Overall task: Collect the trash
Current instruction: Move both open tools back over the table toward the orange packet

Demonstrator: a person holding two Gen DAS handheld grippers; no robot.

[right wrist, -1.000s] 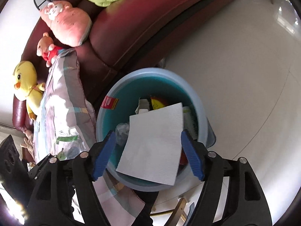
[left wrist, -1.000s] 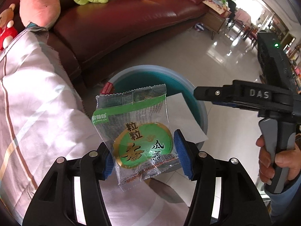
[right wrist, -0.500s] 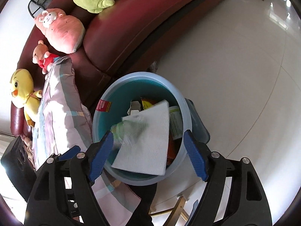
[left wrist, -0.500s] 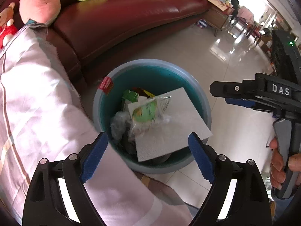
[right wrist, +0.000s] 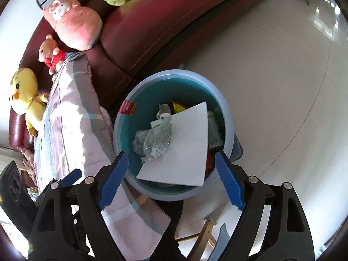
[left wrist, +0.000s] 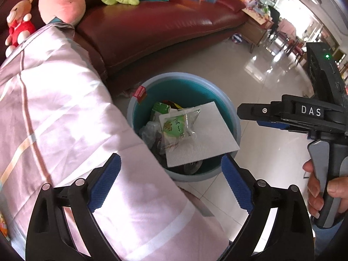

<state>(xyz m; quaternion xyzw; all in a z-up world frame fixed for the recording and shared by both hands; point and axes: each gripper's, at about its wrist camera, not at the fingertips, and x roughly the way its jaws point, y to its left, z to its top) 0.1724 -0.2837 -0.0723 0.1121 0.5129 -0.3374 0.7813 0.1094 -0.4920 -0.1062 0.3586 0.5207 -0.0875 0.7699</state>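
Observation:
A round blue trash bin [left wrist: 180, 75] stands on the floor by the sofa. Inside it a green snack packet [left wrist: 176, 128] lies loose on a white paper sheet [left wrist: 208, 139], over other wrappers. My left gripper [left wrist: 170, 161] hovers above the bin's near rim, its jaws opening, with nothing between them. In the right wrist view the bin [right wrist: 174, 72], the packet [right wrist: 158, 139] and the sheet [right wrist: 184, 152] sit below my right gripper [right wrist: 171, 154], which is open wide and empty. The right gripper [left wrist: 243, 114] also shows side-on at the right of the left wrist view.
A dark red leather sofa [left wrist: 152, 21] curves behind the bin, with plush toys [right wrist: 74, 24] on it. A pink striped quilt [left wrist: 54, 119] hangs close against the bin's left side. Glossy tiled floor [right wrist: 271, 65] spreads to the right. A person's hand [left wrist: 322, 189] grips the right handle.
The left gripper opened and let go of the green snack packet, which fell into the bin onto the white sheet. Both grippers have drawn back a little from the bin.

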